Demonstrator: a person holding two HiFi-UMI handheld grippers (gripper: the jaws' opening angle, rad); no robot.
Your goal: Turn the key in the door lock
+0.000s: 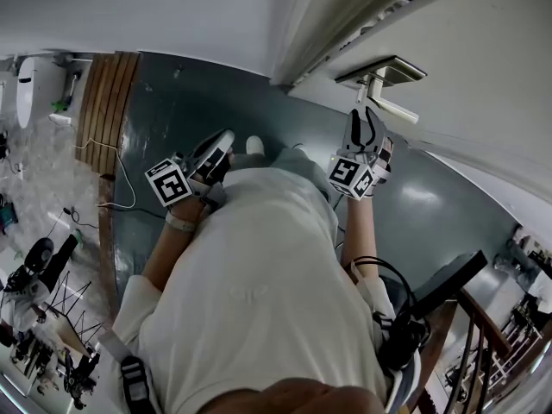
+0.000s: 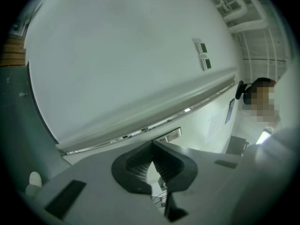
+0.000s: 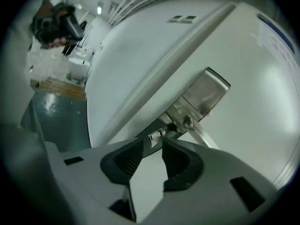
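Observation:
A small silver key sticks out of the lock under the metal lock plate of the white door. The lever handle runs off to the right of it. My right gripper is open, and the key's head sits just at its fingertips with a gap on each side. In the head view the right gripper points up at the handle. My left gripper hangs back by the person's body, away from the door, its jaws shut on nothing.
The door frame runs beside the lock plate. Wooden planks lean at the far left, with a cable on the dark floor. A stair railing stands at the lower right. Equipment clutters the left edge.

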